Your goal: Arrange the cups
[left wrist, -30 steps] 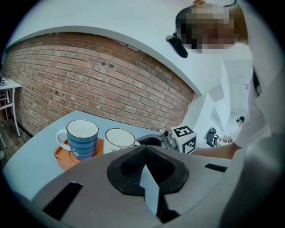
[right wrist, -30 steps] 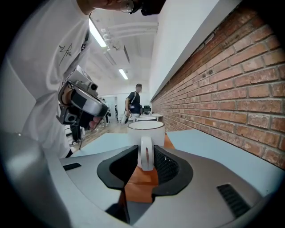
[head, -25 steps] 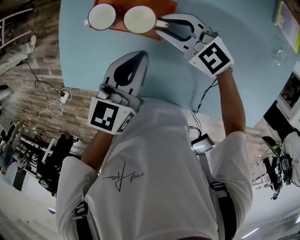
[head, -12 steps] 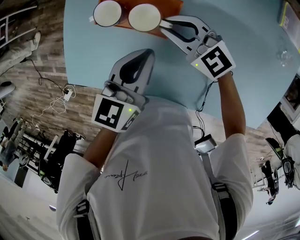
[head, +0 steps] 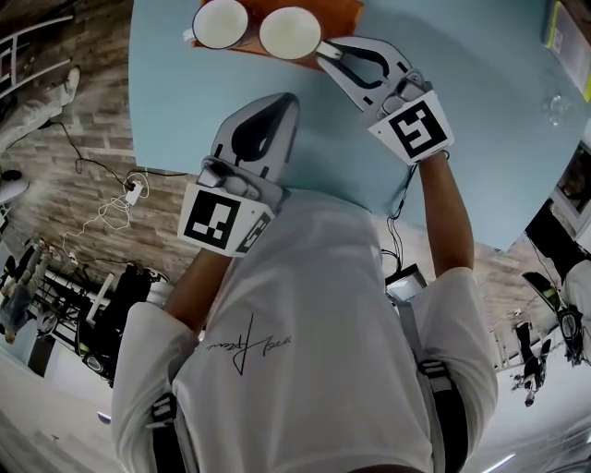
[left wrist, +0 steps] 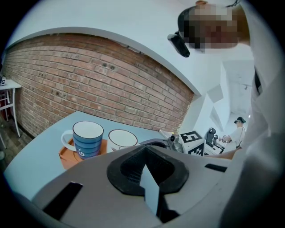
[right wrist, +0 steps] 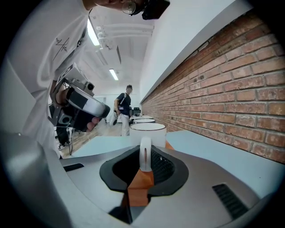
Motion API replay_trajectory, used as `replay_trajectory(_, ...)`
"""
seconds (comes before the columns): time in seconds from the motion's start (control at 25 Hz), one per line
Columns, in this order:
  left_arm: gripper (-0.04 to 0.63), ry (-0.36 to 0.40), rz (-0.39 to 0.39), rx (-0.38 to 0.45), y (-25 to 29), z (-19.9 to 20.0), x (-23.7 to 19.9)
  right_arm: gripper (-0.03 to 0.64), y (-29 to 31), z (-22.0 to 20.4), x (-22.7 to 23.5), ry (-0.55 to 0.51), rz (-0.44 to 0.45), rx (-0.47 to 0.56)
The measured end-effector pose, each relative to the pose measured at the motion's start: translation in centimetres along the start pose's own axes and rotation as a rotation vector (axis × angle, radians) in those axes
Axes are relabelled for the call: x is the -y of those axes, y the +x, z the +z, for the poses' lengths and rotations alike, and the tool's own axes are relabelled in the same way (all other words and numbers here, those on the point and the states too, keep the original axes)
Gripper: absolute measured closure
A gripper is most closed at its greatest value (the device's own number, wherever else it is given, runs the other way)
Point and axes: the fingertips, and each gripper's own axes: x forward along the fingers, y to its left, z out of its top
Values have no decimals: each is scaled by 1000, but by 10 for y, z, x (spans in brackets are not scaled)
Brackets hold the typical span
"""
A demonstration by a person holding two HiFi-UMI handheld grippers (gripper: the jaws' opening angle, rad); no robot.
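Two cups stand side by side on an orange mat [head: 342, 11] at the table's far edge: a blue striped cup [left wrist: 87, 139] on the left and a white cup [head: 290, 32] on the right. My right gripper [head: 323, 51] reaches the white cup from the right. Its jaws have just been closing, and they now hold the cup's handle [right wrist: 145, 153] between them. My left gripper [head: 282, 102] hovers shut and empty over the table, short of the cups. In the left gripper view the white cup [left wrist: 121, 139] sits right of the blue one.
The light blue table [head: 480, 139] stretches to the right. A clear glass [head: 552, 111] and a yellow-edged object [head: 565, 42] are at its far right. A brick wall [left wrist: 89, 84] runs behind the table. A person [right wrist: 124, 109] stands far off in the room.
The right gripper's jaws have narrowed around the white cup's handle. The left gripper has stayed shut and has hardly moved.
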Motion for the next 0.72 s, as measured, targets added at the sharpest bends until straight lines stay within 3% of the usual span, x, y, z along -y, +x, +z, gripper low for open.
replay_trajectory(0.72, 588, 0, -13, 13, -10, 3, -7, 551, -10, 5, -3, 72, -105, 11)
